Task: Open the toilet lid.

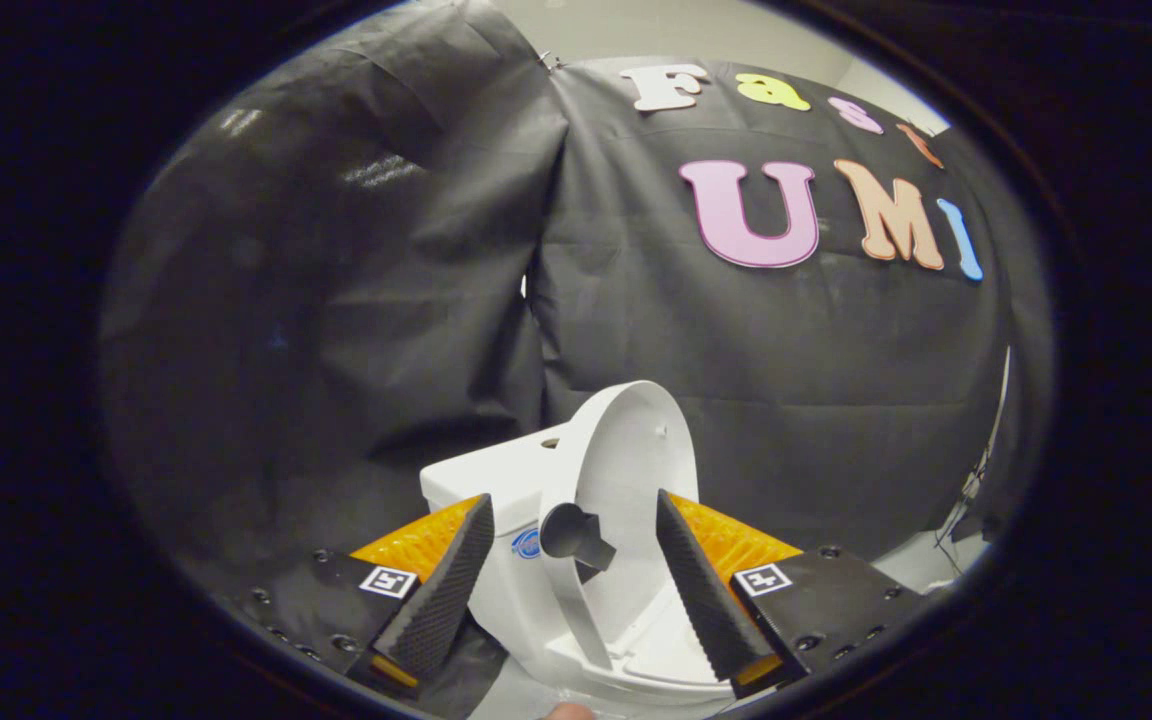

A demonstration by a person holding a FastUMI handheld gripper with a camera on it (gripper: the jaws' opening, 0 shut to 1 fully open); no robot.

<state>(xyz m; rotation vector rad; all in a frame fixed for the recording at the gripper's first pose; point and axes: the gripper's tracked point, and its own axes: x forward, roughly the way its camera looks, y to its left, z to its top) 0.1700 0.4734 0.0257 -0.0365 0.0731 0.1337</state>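
A small white toilet [496, 480] stands just ahead of my fingers, against the black cloth wall. Its lid [626, 450] is raised, standing upright and leaning back toward the tank, its inner side facing me. A grey knob [568, 532] sticks out from the lid's left edge. The seat and bowl rim [636, 650] lie below, between my fingers. My gripper [576, 560] is open, its two black ribbed fingers [441, 590] spread to either side of the lid and touching nothing that I can see.
Black cloth hangs close behind the toilet and to both sides. A pale surface [921, 565] with thin cables shows beyond the right finger. A fingertip [571, 711] pokes in just under the bowl.
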